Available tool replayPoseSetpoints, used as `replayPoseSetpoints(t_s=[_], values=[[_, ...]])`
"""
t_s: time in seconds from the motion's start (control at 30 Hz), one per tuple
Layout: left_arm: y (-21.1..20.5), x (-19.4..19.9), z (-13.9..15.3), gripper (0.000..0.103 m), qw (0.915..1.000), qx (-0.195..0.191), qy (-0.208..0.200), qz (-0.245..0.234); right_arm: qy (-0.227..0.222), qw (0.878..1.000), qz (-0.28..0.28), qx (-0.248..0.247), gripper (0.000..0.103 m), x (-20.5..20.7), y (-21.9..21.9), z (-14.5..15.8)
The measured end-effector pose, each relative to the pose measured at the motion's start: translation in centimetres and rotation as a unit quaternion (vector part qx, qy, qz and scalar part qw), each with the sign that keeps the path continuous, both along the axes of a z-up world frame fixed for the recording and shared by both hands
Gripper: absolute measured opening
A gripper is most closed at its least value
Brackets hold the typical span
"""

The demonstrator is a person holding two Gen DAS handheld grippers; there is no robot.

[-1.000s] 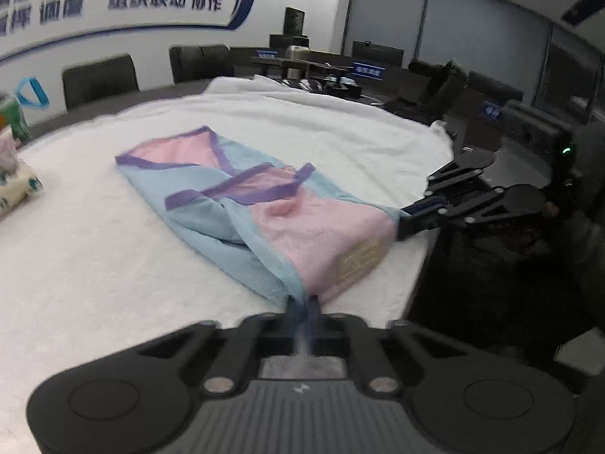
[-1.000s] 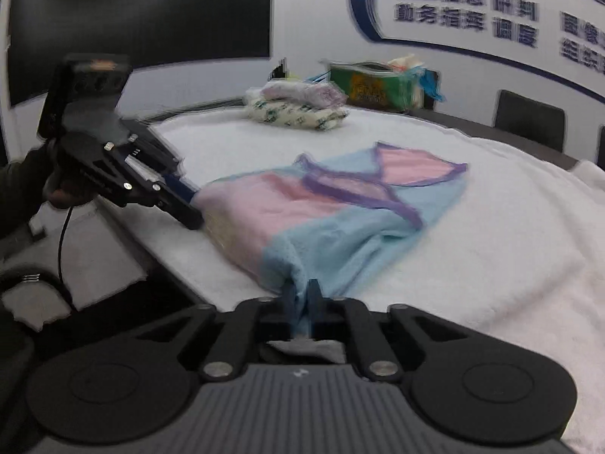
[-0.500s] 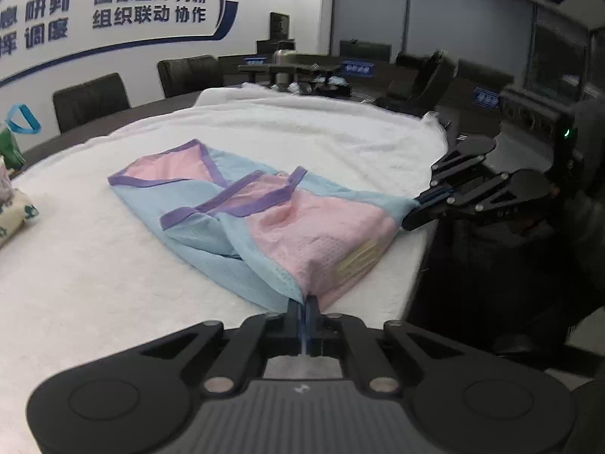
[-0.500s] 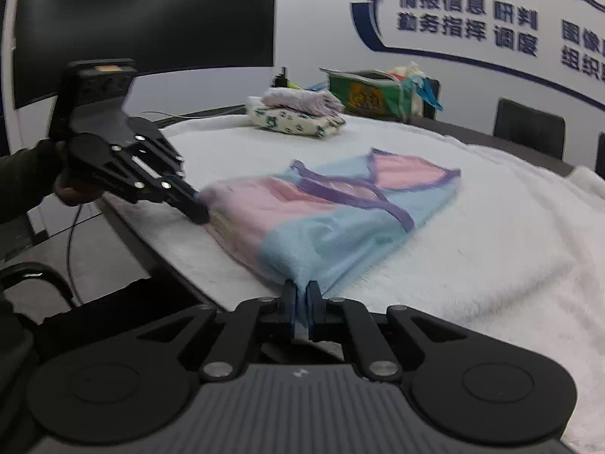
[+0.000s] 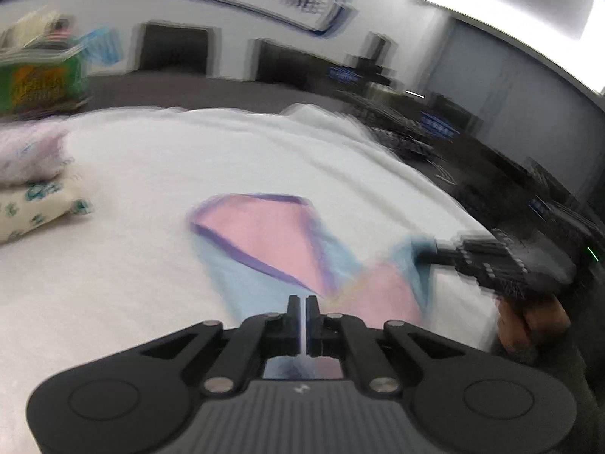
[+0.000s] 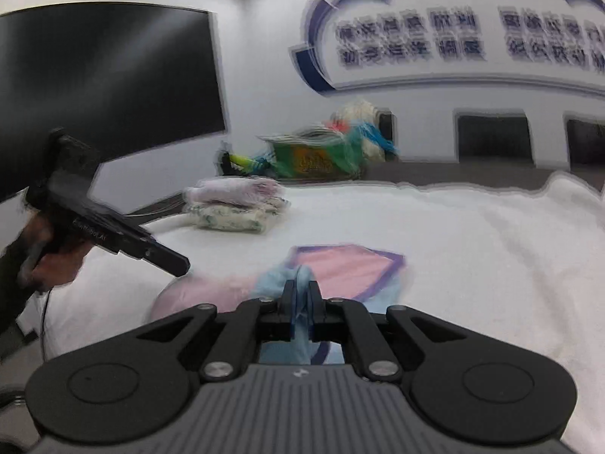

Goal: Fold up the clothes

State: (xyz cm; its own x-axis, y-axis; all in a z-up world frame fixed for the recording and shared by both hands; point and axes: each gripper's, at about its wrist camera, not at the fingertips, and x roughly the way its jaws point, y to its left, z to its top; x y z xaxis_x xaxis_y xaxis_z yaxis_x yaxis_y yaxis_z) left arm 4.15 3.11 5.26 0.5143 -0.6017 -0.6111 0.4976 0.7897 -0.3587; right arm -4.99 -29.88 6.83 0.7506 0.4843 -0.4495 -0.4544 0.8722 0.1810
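Garment: pink and blue top (image 5: 264, 242) with purple trim lies on the white towel (image 5: 151, 174), its far half flat, its near edge lifted by both grippers.
Left gripper: left gripper (image 5: 303, 302) has its jaws nearly closed on a thin edge of the top, at the near side of the cloth.
Right gripper: right gripper (image 6: 301, 291) is pinched on a bunched blue corner of the top; seen from the left wrist view it holds the corner to the right of the flat half.
Stage: judged, a fold is under way, the near hem being carried over toward the flat far half; the blur suggests fast motion.
Risk, slip: the left pinch holds very little fabric; a quick pull could draw the edge out, and one corner would drop and skew the fold.
Risk, drag: if the lifted edge travels too low, it may push the flat half along the towel and wrinkle it.
Risk, uneven hems: the right corner is bunched, the left stretched thin, so the edges may land misaligned.
Risk, stack: folded clothes (image 6: 234, 208) sit left of and beyond the top, well apart; only a wide swing would disturb them.
Unclear: blur hides whether the purple neckline is already creased.
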Motion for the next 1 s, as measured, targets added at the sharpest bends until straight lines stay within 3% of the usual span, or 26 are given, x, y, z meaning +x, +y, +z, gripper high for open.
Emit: replayPoseSetpoints(t_s=[0.03,0.07,0.1,0.17,0.2,0.23,0.27,0.33,0.37,0.4,0.43,0.47,0.5,0.53,0.63,0.77,0.83,0.87,0.93,1.0], values=[[0.1,1.1,-0.8,0.028,0.9998,-0.007,0.007,0.017,0.018,1.0,-0.018,-0.001,0.007,2.0,0.3,-0.1],[0.3,2.0,-1.6,0.036,0.9989,-0.012,0.027,0.036,0.036,0.999,-0.035,-0.004,0.009,4.0,0.7,-0.2],[0.9,2.3,-2.2,0.035,0.9968,-0.015,0.053,0.058,0.057,0.997,-0.052,-0.021,0.01,5.1,1.0,-0.8],[2.7,1.0,-2.6,0.039,0.9954,-0.045,0.067,0.051,0.068,0.994,-0.071,-0.047,0.018,5.3,1.3,-1.2],[3.7,0.0,-2.8,0.043,0.9946,-0.07,0.066,0.038,0.056,0.994,-0.085,-0.047,0.032,4.4,1.0,-0.8],[3.8,-0.4,-2.8,0.056,0.9937,-0.079,0.075,0.028,0.035,0.995,-0.086,-0.034,0.051,3.2,0.3,-0.4],[3.7,-0.7,-2.8,0.065,0.9926,-0.085,0.085,0.019,0.026,0.996,-0.08,-0.014,0.059,2.4,-0.5,-0.2],[2.8,-1.0,-3.0,0.062,0.991,-0.079,0.108,-0.001,0.033,0.996,-0.069,0.039,0.064,1.8,-1.9,0.0],[1.8,-1.0,-3.2,0.046,0.9903,-0.065,0.122,-0.012,0.057,0.994,-0.063,0.07,0.064,2.4,-2.3,-0.3],[0.9,-1.1,-3.5,0.034,0.9903,-0.05,0.128,-0.025,0.076,0.992,-0.055,0.084,0.061,2.9,-2.2,-0.7],[0.2,-1.2,-3.5,0.02,0.9907,-0.039,0.128,-0.025,0.091,0.991,-0.048,0.089,0.049,3.4,-1.9,-1.1],[0.0,-1.5,-3.5,0.017,0.9919,-0.038,0.12,-0.018,0.1,0.99,-0.046,0.085,0.039,3.6,-1.3,-1.7],[0.1,-1.6,-3.2,0.013,0.9931,-0.044,0.108,-0.013,0.11,0.99,-0.045,0.081,0.02,3.9,-0.8,-2.2],[0.3,-1.7,-2.9,0.007,0.994,-0.052,0.096,-0.007,0.118,0.989,-0.044,0.077,0.007,4.1,-0.3,-2.7],[0.4,-2.0,-1.4,0.004,0.9968,-0.063,0.05,0.001,0.102,0.99,-0.057,0.08,0.002,3.9,0.0,-2.6],[-0.7,-1.5,0.0,0.004,0.9994,-0.033,0.001,0.01,0.054,0.992,-0.075,0.091,0.001,3.5,-0.3,-1.0],[-1.1,-0.9,-0.5,0.007,0.9994,-0.027,0.011,0.018,0.042,0.992,-0.083,0.086,0.001,4.0,-0.1,-0.7],[-1.3,-0.6,-0.8,0.014,0.9993,-0.024,0.017,0.022,0.041,0.992,-0.088,0.078,0.001,4.5,0.1,-0.7],[-1.6,-0.5,-1.4,0.025,0.9992,-0.023,0.031,0.012,0.056,0.994,-0.085,0.041,0.002,5.6,1.1,-1.5],[-1.4,-0.4,-1.6,0.028,0.999,-0.027,0.024,0.027,0.081,0.993,-0.083,0.018,0.004,6.3,1.7,-2.6]])
